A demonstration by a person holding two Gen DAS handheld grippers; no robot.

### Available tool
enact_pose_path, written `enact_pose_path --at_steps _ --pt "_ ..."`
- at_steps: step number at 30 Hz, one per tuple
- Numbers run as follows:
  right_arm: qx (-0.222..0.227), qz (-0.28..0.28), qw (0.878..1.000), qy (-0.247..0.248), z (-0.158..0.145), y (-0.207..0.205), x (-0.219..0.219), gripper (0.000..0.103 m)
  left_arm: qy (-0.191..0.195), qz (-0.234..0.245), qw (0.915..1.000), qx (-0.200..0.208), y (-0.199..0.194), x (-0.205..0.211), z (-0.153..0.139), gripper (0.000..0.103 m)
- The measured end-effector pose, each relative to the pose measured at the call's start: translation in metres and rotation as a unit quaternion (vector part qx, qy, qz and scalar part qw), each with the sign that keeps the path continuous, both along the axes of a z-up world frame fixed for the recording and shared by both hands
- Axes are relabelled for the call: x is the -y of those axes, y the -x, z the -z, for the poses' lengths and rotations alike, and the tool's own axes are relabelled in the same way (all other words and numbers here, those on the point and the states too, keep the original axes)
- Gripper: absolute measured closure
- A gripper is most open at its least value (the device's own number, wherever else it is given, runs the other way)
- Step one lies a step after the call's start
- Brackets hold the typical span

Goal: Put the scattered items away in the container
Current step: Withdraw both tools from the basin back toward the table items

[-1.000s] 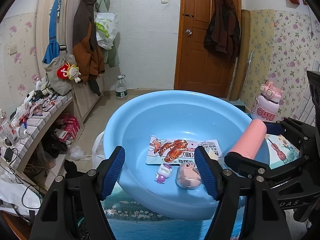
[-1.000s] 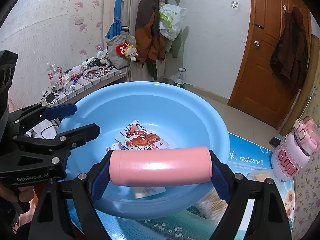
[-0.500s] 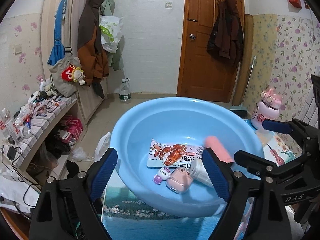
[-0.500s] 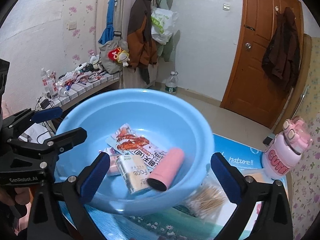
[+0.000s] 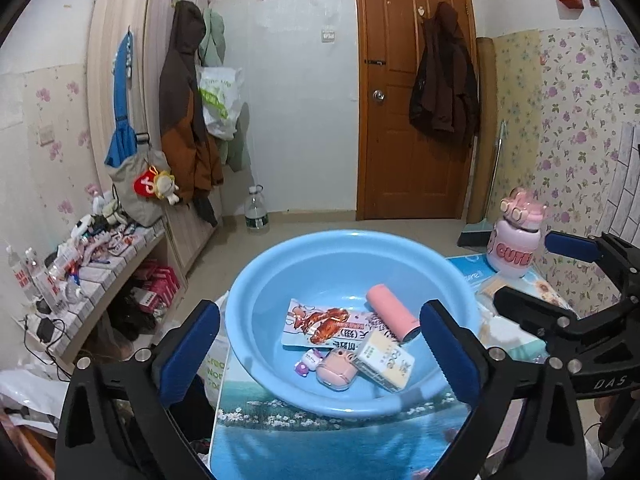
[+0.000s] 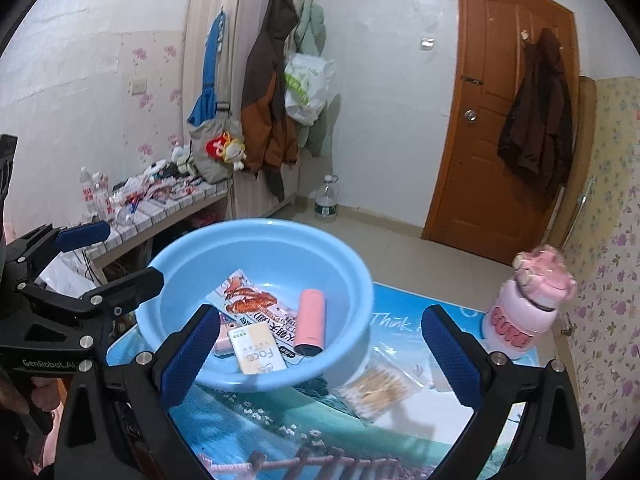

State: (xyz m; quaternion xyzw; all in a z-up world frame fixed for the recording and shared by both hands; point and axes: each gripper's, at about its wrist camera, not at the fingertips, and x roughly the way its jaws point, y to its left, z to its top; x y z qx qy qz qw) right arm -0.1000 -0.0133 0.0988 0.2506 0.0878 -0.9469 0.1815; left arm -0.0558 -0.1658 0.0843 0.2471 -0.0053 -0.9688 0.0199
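Both grippers carry nothing. Left gripper (image 5: 320,354): blue-padded jaws are opening and now stand wide, with no item between them; the pads frame the near rim of the round light-blue plastic basin (image 5: 280,280) without touching it. Right gripper (image 6: 318,356): jaws spread wide, nothing between the pads.

Basin position: on the scenic-print table mat (image 6: 280,432), toward its left edge. Contents, resting loose on the basin floor: pink cylindrical tube (image 6: 311,322), lying on its side; cream "Face" carton (image 6: 257,350); flat lobster-print snack packet (image 6: 256,304); small pink case (image 5: 335,370); small white-and-purple figurine (image 5: 308,362).

Outside the basin: clear bag of cotton swabs (image 6: 374,386), on the mat just beside the basin's right wall; pink "CUTE" bottle (image 6: 524,312), upright near the mat's far right corner. Judgement: wide-open jaws suit approaching the swab bag as the likely next item.
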Motion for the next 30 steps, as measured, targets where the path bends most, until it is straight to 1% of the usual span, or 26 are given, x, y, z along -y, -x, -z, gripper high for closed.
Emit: enact_pose_path --at_steps 3,7,11,13,15,17,20,21,23,25,27,30 --pt "-0.029 0.024 0.999 0.007 -0.012 -0.018 -0.016 0.002 0.003 -0.001 1.0000 -0.009 -0.009 -0.008 -0.009 0.000" --pt "-0.081 0.081 0.993 0.033 -0.028 -0.045 -0.051 0.002 0.006 0.001 0.9997 -0.023 -0.024 -0.020 -0.020 0.000" --pt "-0.099 0.123 0.983 0.089 -0.038 -0.071 -0.095 0.002 0.001 -0.001 0.9995 -0.031 -0.032 -0.029 -0.027 0.000" --pt "-0.106 0.148 0.977 0.107 -0.042 -0.081 -0.117 0.001 -0.003 -0.007 0.9993 -0.037 -0.036 -0.033 -0.029 0.000" --pt "-0.111 0.175 0.971 0.120 -0.041 -0.092 -0.135 0.000 0.001 -0.022 0.9986 -0.048 -0.043 -0.039 -0.030 0.000" --pt "-0.105 0.202 0.965 0.131 -0.037 -0.099 -0.151 0.000 0.000 -0.027 0.9981 -0.055 -0.047 -0.044 -0.029 0.000" --pt "-0.084 0.223 0.963 0.128 -0.023 -0.104 -0.163 0.000 -0.018 -0.018 0.9986 -0.047 -0.051 -0.055 -0.021 0.000" --pt "-0.081 0.225 0.963 0.124 -0.018 -0.107 -0.166 0.000 -0.021 -0.007 0.9990 -0.039 -0.052 -0.063 -0.016 0.000" --pt "-0.074 0.222 0.965 0.118 -0.008 -0.110 -0.172 0.000 -0.012 0.002 0.9994 -0.033 -0.052 -0.072 -0.011 0.000" --pt "-0.056 0.221 0.966 0.120 0.003 -0.108 -0.181 0.000 0.004 0.011 0.9995 -0.028 -0.052 -0.082 -0.006 0.000" --pt "-0.043 0.226 0.965 0.128 0.011 -0.106 -0.190 0.000 0.007 0.018 0.9995 -0.024 -0.050 -0.089 -0.003 0.000" --pt "-0.032 0.231 0.963 0.132 0.020 -0.099 -0.191 0.000 0.005 0.022 0.9995 -0.020 -0.046 -0.092 -0.003 0.000"
